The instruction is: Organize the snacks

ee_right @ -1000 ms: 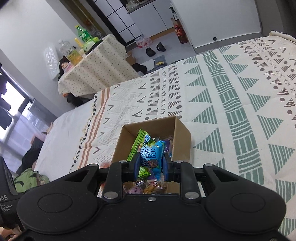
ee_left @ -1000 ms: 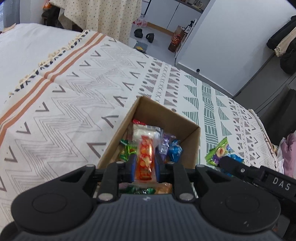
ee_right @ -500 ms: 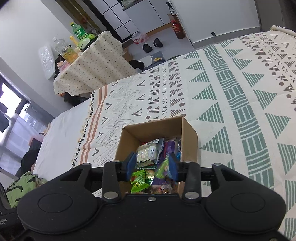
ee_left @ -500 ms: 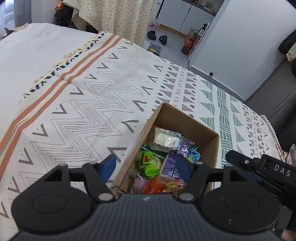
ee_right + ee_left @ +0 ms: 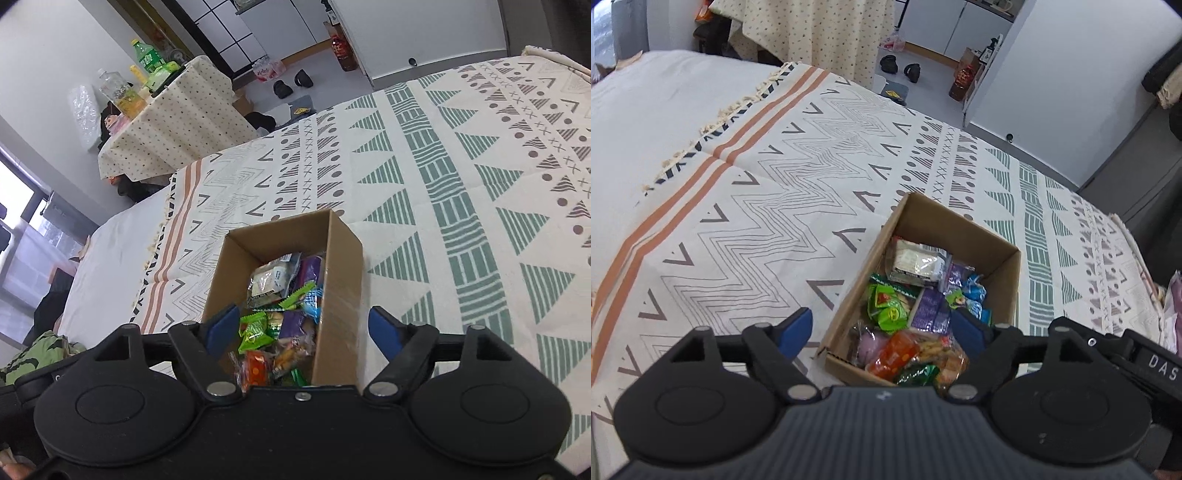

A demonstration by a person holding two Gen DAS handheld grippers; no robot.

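Note:
An open cardboard box sits on a patterned cloth on the bed; it also shows in the right wrist view. It holds several wrapped snacks: a silver-white packet, a green packet, a purple packet, an orange-red packet and blue candies. My left gripper is open and empty above the box's near end. My right gripper is open and empty above the box's near end; its body shows at the left wrist view's right edge.
The patterned cloth covers the bed around the box. A table with a dotted cloth and bottles stands beyond the bed. Shoes and a bottle lie on the floor by white cabinets.
Both grippers have opened and let go of their snacks, which now lie in the box. Both have drawn back and up from the box.

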